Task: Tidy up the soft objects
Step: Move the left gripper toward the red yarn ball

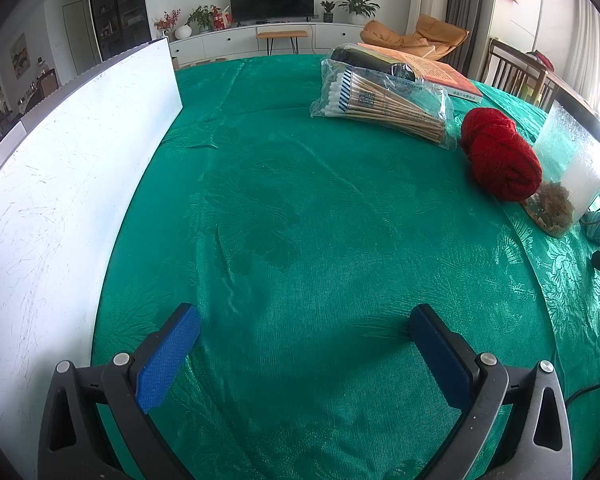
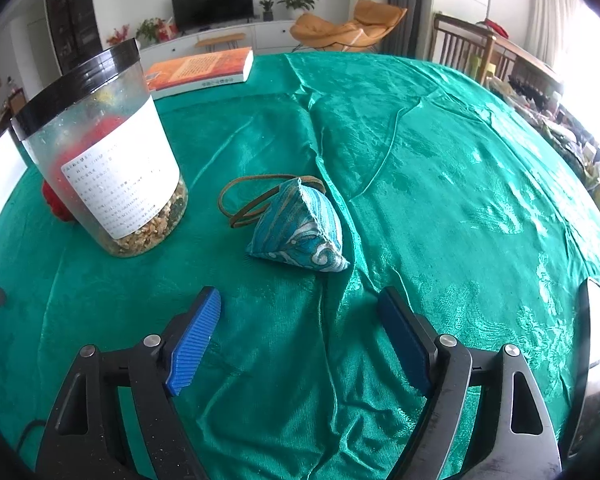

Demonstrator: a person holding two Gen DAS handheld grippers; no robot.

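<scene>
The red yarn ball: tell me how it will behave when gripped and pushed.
The red yarn ball looks soft and wound, so it probably squashes under a gripper. Its rounded shape may roll if pushed. Strands could snag.

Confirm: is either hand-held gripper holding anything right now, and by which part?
Nothing is held. The left hand-held gripper and the right hand-held gripper are both open over the green tablecloth, with nothing between their fingers.

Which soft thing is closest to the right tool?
The blue pyramid-shaped pouch, right ahead of the right tool. The red yarn sits farther off, behind the jar.
</scene>
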